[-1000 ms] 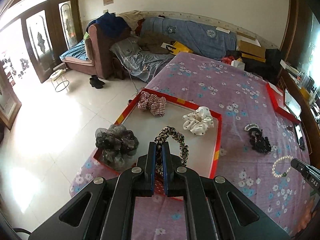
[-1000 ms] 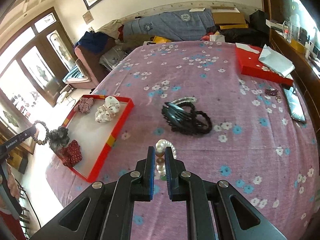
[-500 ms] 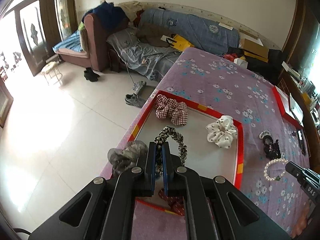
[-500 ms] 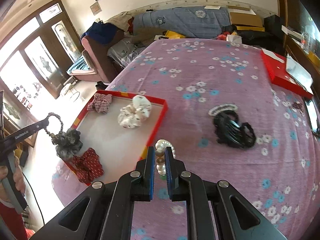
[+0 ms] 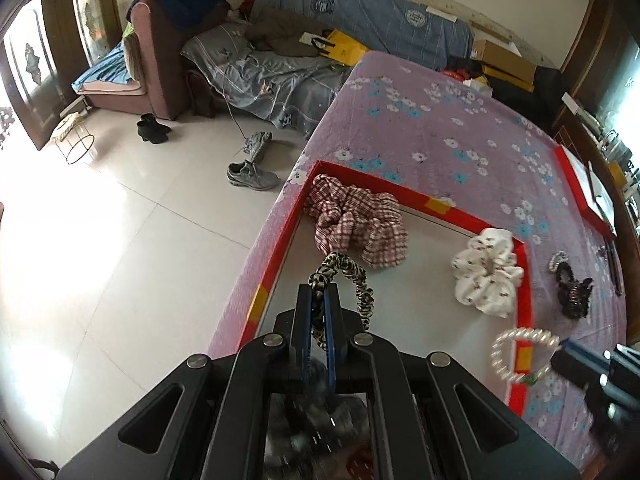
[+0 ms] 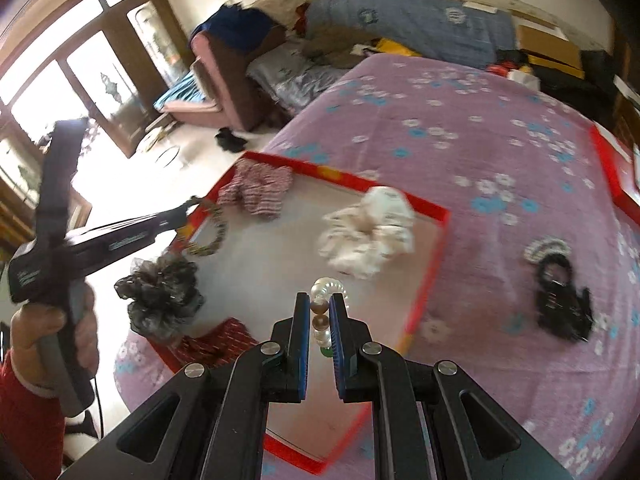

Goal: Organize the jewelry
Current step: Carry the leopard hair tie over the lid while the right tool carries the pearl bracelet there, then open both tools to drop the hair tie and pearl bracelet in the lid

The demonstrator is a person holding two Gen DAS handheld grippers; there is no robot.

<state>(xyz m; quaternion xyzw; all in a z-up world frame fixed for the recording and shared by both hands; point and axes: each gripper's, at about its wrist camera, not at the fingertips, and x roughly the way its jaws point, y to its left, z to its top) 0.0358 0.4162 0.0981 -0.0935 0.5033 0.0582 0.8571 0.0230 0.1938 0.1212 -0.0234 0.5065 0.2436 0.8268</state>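
My left gripper point(image 5: 316, 300) is shut on a leopard-print hair band point(image 5: 352, 276) and holds it above the red-rimmed tray point(image 5: 436, 204), near its left side. My right gripper point(image 6: 320, 308) is shut on a pearl bracelet point(image 6: 326, 292) and holds it over the tray's near part point(image 6: 432, 276). The bracelet also shows in the left wrist view point(image 5: 520, 356), above the tray's right rim. In the tray lie a plaid scrunchie point(image 5: 356, 220), a white dotted scrunchie point(image 5: 486, 276), a dark sheer scrunchie point(image 6: 162, 296) and a red patterned one point(image 6: 212, 348).
The tray sits on a purple flowered cloth point(image 5: 440, 120) at the table's left edge. A black hair clip with a beaded band point(image 6: 560, 288) lies right of the tray. A red box lid point(image 5: 580, 188) is at the far right. Sofas, shoes and floor lie beyond.
Both grippers have moved forward over the tray with their loads still held. The right gripper has come in from the cloth to above the tray.
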